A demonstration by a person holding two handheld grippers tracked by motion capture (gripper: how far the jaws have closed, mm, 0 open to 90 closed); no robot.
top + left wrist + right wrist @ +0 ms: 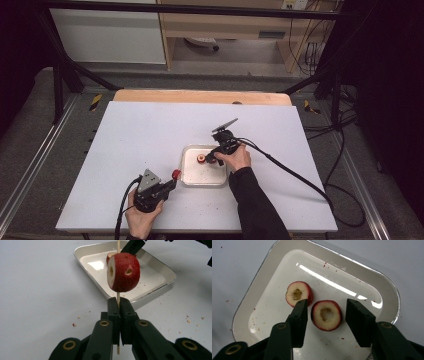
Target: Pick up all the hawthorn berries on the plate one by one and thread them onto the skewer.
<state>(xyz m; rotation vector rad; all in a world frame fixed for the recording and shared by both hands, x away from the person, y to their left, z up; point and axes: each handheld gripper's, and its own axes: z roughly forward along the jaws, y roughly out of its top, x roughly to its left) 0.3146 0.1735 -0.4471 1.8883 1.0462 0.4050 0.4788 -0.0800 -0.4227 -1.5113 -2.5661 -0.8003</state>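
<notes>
Skewer (118, 247) top cut off by frame edge; tray (160, 267) piece behind speared slice (123, 272) mostly hidden, perhaps fruit.

- A white table (130, 150) is seen, with a wooden strip (200, 96) along its far edge.
- Red crumbs (74, 324) are scattered on the table near the middle of its near half.
- A black frame (55, 75) is set around the table, with one bar (200, 9) across the far side.
- A wooden shelf unit (225, 25) is placed beyond the far edge, on a grey floor (240, 55).
- A white cabinet (107, 35) is seen beyond the far left corner.
- Black cables (345, 130) are laid on the floor off the right edge.
- Yellow-black tape marks (95, 101) are stuck on the floor by the far corners.
</notes>
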